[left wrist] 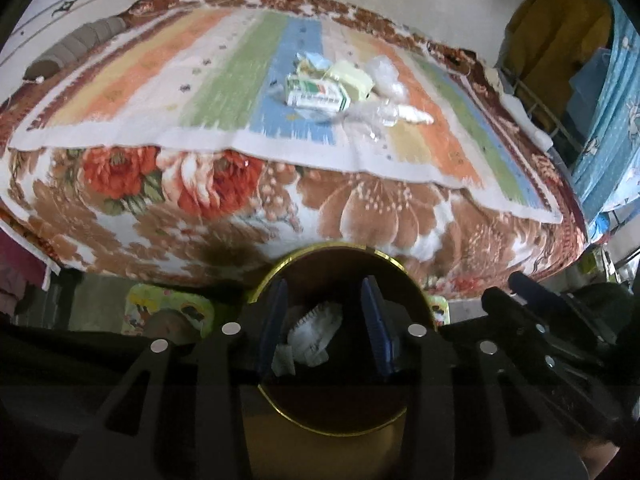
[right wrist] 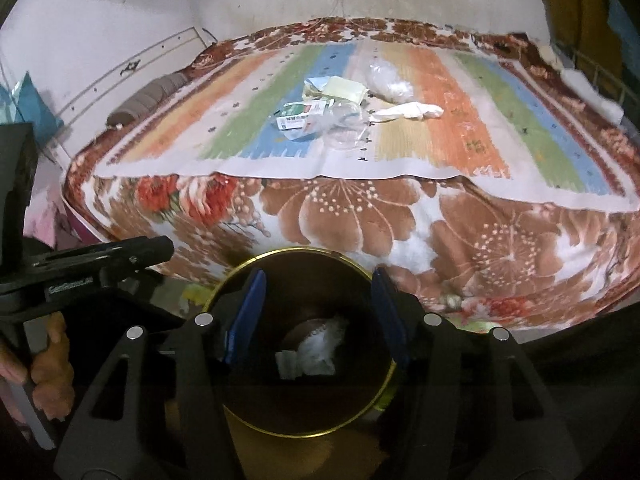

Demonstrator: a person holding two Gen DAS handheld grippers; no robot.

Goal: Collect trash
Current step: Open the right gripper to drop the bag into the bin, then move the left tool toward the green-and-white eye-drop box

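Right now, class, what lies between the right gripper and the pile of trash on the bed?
In the right wrist view, the right gripper hangs open over the bin. Between it and the trash pile lie the floral blanket and bare striped sheet.

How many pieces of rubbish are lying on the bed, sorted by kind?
Cardboard cartons: 2, a green-and-white printed carton and a pale yellow flat box.
Clear plastic bags: 1, a crumpled clear plastic bag.
Clear plastic bottles: 1, a squashed clear plastic bottle.
White paper: 1, a twisted white paper wad.
Total: 5.
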